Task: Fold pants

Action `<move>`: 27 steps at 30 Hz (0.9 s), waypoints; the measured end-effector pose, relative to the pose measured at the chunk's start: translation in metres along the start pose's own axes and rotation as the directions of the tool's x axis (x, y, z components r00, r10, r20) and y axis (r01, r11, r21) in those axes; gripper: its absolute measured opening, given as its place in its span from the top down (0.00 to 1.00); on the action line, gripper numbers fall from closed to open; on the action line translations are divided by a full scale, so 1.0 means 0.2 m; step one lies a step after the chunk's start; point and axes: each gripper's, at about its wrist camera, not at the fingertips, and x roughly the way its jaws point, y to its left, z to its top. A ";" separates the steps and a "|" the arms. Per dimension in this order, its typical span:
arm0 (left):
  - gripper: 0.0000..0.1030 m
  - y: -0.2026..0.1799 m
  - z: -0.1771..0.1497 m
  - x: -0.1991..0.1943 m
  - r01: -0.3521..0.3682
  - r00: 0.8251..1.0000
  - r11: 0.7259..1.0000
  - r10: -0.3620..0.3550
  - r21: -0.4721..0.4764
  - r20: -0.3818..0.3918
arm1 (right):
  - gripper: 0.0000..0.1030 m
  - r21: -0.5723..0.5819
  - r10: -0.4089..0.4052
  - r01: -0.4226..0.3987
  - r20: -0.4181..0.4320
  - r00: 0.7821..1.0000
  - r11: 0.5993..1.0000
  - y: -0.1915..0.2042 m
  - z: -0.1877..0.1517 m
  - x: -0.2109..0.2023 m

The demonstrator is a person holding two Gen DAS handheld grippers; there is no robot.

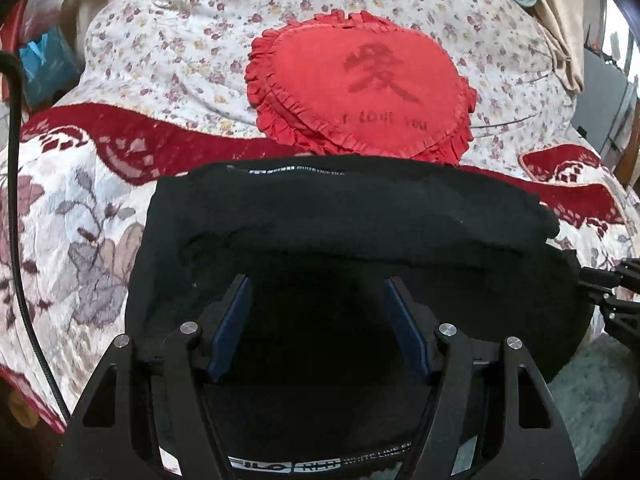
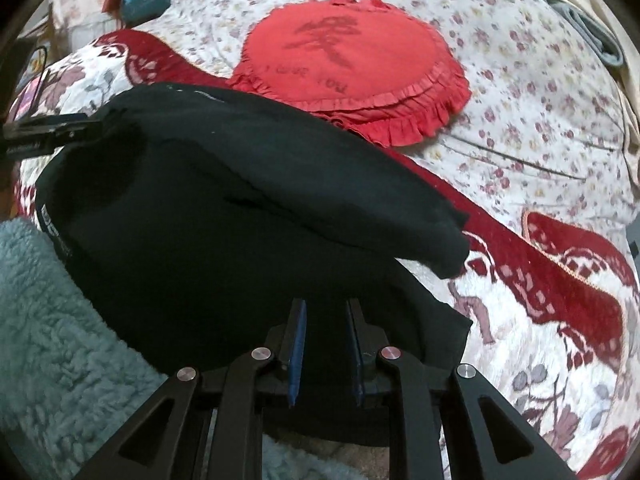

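Observation:
Black pants (image 1: pixel 352 216) lie folded over on the bed, with a white-lettered waistband along the far edge. They also show in the right wrist view (image 2: pixel 240 200). My left gripper (image 1: pixel 318 284) is open, its blue pads (image 1: pixel 232 320) spread wide over the near fold of the pants. My right gripper (image 2: pixel 326 304) hovers over the near edge of the pants with its blue pads (image 2: pixel 298 344) a narrow gap apart; nothing shows between them. The right gripper also shows at the right edge of the left wrist view (image 1: pixel 616 292).
A red heart-shaped frilled cushion (image 1: pixel 360 88) lies just beyond the pants on a floral quilt (image 1: pixel 180 40). A red and white patterned blanket (image 1: pixel 80 208) covers the bed under the pants. A pale blue fleece (image 2: pixel 60 340) lies at the near left. A black cable (image 1: pixel 16 200) hangs left.

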 end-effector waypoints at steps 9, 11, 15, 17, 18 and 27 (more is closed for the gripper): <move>0.34 0.42 0.11 0.00 -0.011 0.998 0.999 0.014 -0.037 0.063 | 0.84 0.039 -0.001 0.001 0.009 1.000 0.999 -0.04 0.00 -0.01; 0.34 0.56 0.18 0.05 -0.023 0.998 0.998 0.026 -0.050 0.062 | 0.84 0.049 -0.001 0.001 0.007 1.000 0.999 -0.04 0.01 0.00; 0.34 0.73 0.29 0.17 -0.015 0.999 0.999 0.016 -0.050 0.029 | 0.84 0.053 -0.002 0.001 0.006 1.000 0.999 -0.05 0.01 0.00; 0.34 0.80 0.34 0.25 0.004 1.000 0.997 -0.004 -0.080 -0.005 | 0.84 0.052 -0.005 0.005 0.007 1.000 0.999 -0.05 0.01 0.00; 0.34 0.82 0.36 0.28 0.014 1.000 0.996 -0.015 -0.088 -0.013 | 0.84 0.050 -0.008 0.008 0.007 1.000 0.999 -0.04 0.01 0.00; 0.34 0.82 0.38 0.58 0.060 0.988 0.997 -0.065 -0.044 -0.137 | 0.84 0.051 -0.004 0.004 -0.013 1.000 0.999 -0.05 0.01 0.02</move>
